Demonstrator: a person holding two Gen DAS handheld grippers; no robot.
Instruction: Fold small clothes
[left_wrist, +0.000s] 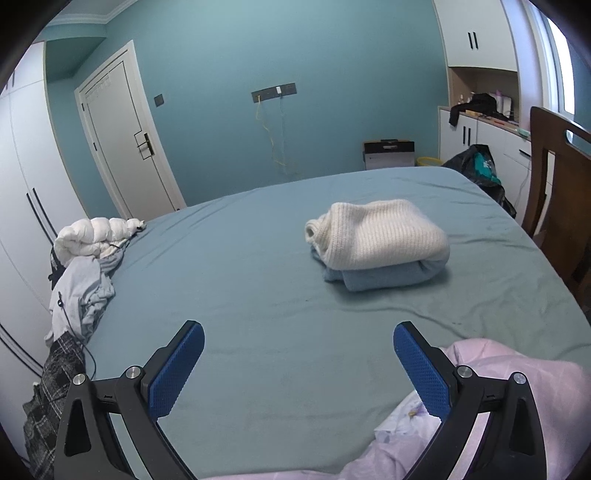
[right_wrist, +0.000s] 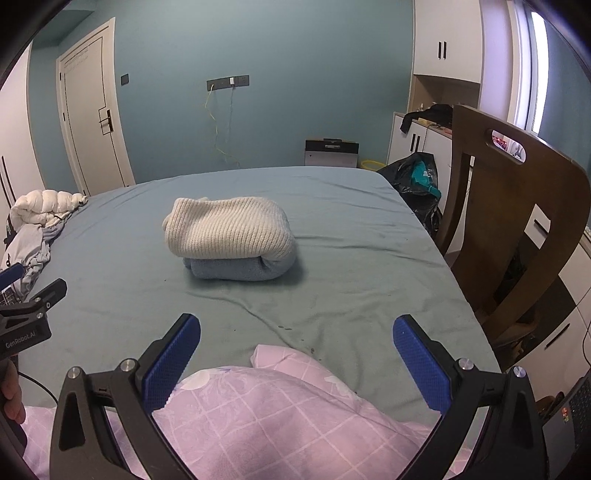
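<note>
The teal-sheeted bed (right_wrist: 332, 229) serves as the work surface. The folded cream sweater (right_wrist: 227, 230) rests stacked on a folded blue garment (right_wrist: 236, 269) mid-bed, clear of the unfolded pile (left_wrist: 85, 280) at far left. Left gripper (left_wrist: 298, 363) and right gripper (right_wrist: 296, 360) hang spread and empty above the near edge, probably between items.

I see the folded sweater (left_wrist: 376, 236) lying on the bed (left_wrist: 258, 258) ahead of me, atop another folded garment (left_wrist: 380, 275). A clothes heap (left_wrist: 88, 258) sits at the bed's left edge, a chair (right_wrist: 517, 221) stands right.
</note>
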